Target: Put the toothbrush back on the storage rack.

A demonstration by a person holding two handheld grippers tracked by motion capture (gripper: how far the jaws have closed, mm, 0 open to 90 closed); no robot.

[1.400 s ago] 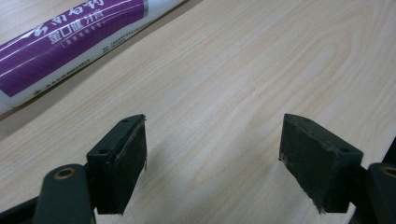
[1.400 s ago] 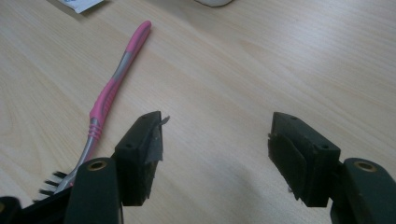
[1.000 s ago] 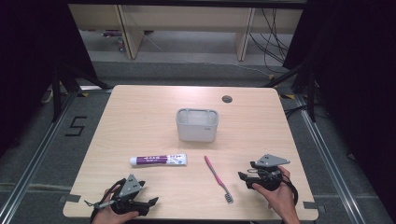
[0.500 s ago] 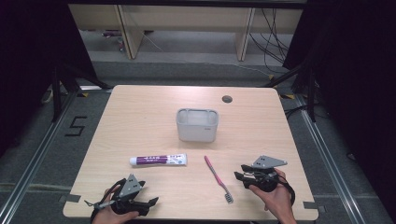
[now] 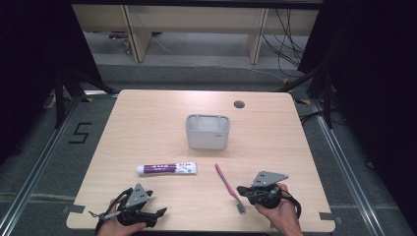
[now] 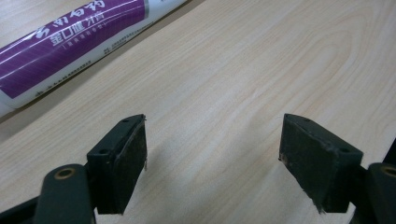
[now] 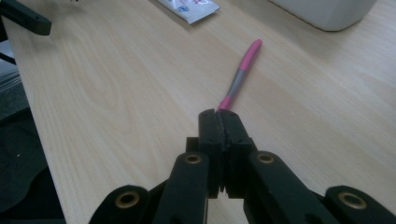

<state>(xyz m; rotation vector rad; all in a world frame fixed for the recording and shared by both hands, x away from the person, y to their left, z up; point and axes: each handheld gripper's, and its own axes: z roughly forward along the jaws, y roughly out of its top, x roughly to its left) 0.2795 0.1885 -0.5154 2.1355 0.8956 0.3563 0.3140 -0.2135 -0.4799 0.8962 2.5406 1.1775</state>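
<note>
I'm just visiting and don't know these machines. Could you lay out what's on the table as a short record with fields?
Table: light wood
Middle: white tub, upright
In front of it: purple and white tube, lying flat
Near right claw: pink toothbrush, lying flat
Left claw: jaws apart, nothing between them
Right claw: jaws have just closed, pads together at the toothbrush's near end; whether it is gripped cannot be told
</note>
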